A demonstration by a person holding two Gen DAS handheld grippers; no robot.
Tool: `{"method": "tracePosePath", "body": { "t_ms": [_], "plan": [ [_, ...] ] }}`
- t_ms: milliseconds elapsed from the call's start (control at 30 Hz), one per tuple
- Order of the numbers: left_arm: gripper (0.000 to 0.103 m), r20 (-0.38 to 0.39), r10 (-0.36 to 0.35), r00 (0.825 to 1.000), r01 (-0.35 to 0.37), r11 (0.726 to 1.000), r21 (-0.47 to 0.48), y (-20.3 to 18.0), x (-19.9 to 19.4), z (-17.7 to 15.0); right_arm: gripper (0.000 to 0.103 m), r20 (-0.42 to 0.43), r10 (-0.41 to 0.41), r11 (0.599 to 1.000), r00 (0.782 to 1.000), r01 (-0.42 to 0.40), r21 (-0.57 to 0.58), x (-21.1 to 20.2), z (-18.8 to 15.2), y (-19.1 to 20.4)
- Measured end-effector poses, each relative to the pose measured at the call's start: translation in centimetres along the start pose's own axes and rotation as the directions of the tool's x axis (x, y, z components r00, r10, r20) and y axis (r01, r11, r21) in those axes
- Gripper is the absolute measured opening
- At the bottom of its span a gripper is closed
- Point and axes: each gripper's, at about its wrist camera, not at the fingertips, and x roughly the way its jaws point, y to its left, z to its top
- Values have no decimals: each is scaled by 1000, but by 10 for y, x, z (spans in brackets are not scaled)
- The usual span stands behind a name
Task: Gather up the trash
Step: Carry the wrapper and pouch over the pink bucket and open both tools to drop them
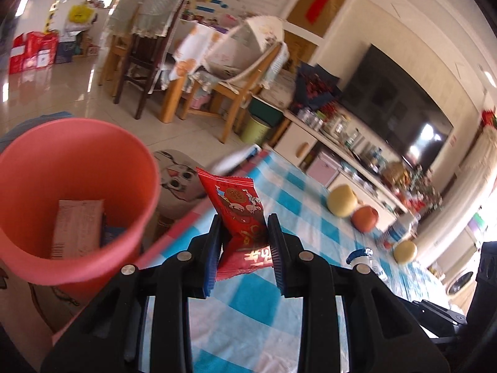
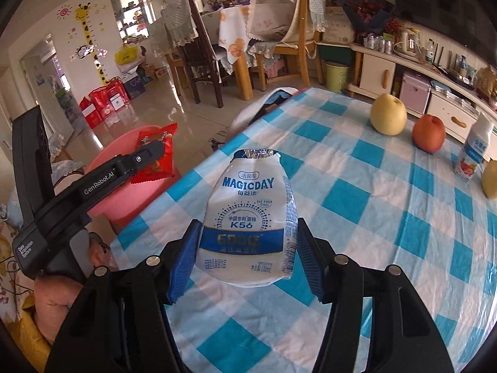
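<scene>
Trash sat in both claws at this moment. The left gripper [image 1: 243, 236] was clamped on a red snack wrapper [image 1: 240, 217], its blue pads pressing the crinkled packet from either side so that the upper half stood above the fingertips. From the left wrist view the wrapper hung over the edge of the table [image 1: 310, 205], just beside the rim of a pink bucket [image 1: 77, 143] that stood lower than the tabletop. Inside the bucket lay a pale flat packet [image 1: 77, 227] and a dark scrap next to it. In the right wrist view the same left gripper [image 2: 155, 150] reached out over the bucket [image 2: 130, 199] with the red wrapper [image 2: 155, 158] in its grip, and a hand [image 2: 56, 304] held its handle at the lower left.

The right gripper [image 2: 248, 248] was closed on a white drink bottle [image 2: 251, 217] with blue lettering, squeezed between its pads with the foil top torn and pointing away from the camera. The bottle was held above the blue-and-white checked cloth of the table [image 2: 372, 217].

Farther along the table rested a yellow pear [image 2: 388, 115], a red apple [image 2: 428, 133] just beside it, a small upright drink bottle [image 2: 473, 152], and another yellow fruit [image 2: 490, 180] at the frame edge.
</scene>
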Motion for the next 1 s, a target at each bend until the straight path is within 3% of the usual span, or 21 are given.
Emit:
{"method": "tracePosePath", "body": {
  "t_ms": [233,467,567,833,867,900,1000],
  "plan": [
    [31,89,110,990,-95,984,-153,55,-13,23,61,2,83,989,997,-82,-124,30,48,65],
    [31,116,226,967,-182,936,-303,113,-24,38,61,-18,116,962,993,-117,-247,78,76,126],
    [31,128,248,960,-187,913,-362,134,-28,43,61,-37,135,953,990,-139,-267,100,81,142],
    [32,113,260,959,-193,890,-414,161,-27,48,61,-69,140,938,988,-155,-309,148,83,163],
    [35,113,257,960,-192,894,-406,161,-25,49,65,-65,132,939,989,-146,-310,152,82,164],
    [42,112,254,961,-191,897,-398,161,-23,51,76,-62,118,943,991,-131,-306,155,81,165],
    [61,120,249,961,-193,915,-355,155,-21,53,80,-43,110,955,993,-117,-273,155,78,160]
  ]
}}
